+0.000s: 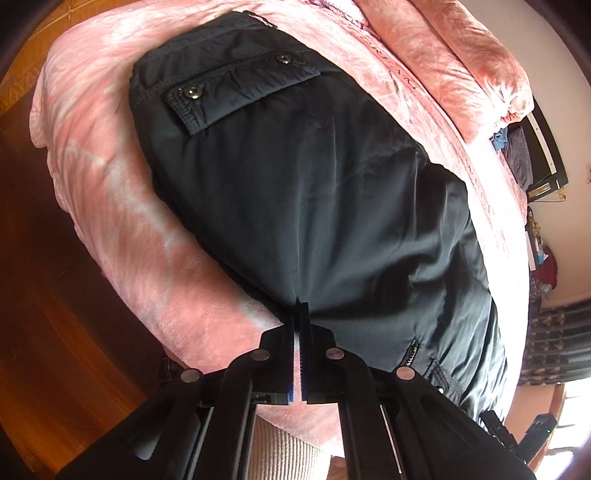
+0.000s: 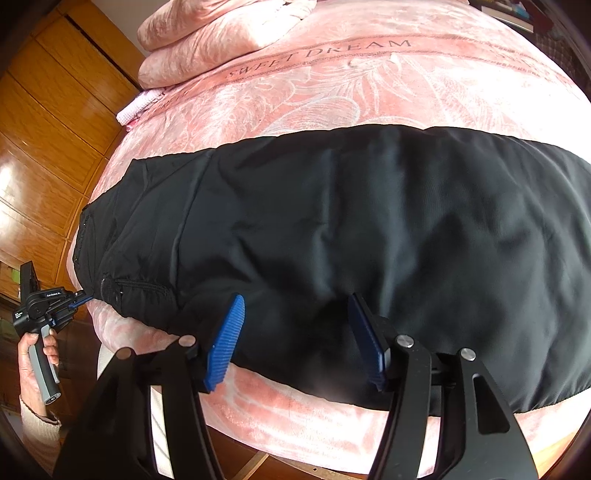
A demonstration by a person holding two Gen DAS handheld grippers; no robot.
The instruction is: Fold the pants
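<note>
Black pants (image 1: 314,192) lie flat along the near edge of a pink bed (image 1: 122,221), flap pocket with snaps at the far end. My left gripper (image 1: 300,308) is shut, its tips at the pants' near edge; whether cloth is pinched I cannot tell. In the right wrist view the pants (image 2: 369,221) stretch across the bed (image 2: 332,92). My right gripper (image 2: 295,306) is open, its blue pads over the pants' near edge. The left gripper (image 2: 79,297) shows there at the pants' left end, held by a hand.
A folded pink quilt (image 2: 221,33) lies at the bed's far side. Wooden cabinets (image 2: 48,129) stand to the left. Clothes and a dark shelf (image 1: 532,162) are beyond the bed on the right.
</note>
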